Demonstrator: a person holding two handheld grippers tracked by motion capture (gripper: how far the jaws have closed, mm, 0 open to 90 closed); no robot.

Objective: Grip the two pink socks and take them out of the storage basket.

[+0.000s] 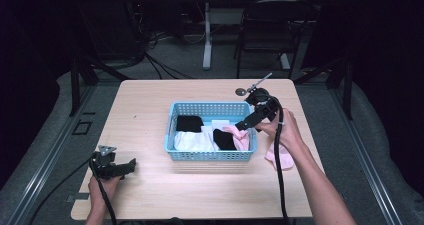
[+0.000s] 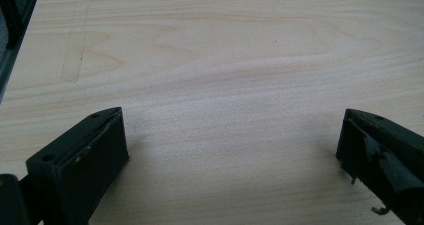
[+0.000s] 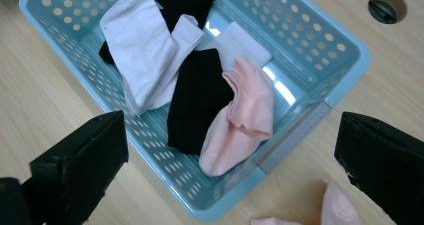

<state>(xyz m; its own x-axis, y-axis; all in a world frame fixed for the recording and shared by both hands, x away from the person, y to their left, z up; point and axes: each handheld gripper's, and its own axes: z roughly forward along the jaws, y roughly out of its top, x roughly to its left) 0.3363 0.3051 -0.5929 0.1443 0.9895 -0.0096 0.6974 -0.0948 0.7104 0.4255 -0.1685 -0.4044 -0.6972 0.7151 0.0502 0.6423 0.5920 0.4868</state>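
Right gripper (image 1: 243,124), jaws spread and empty, is held over the blue basket's (image 1: 210,155) right end; second pink sock (image 1: 281,159) lies just outside, nearest it.

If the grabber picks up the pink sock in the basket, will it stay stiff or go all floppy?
Probably floppy: the pink sock already lies folded and draped over the black sock, so it would likely dangle from the right gripper. It looks thin, so probably light. Its soft knit shouldn't slip much between the open jaws.
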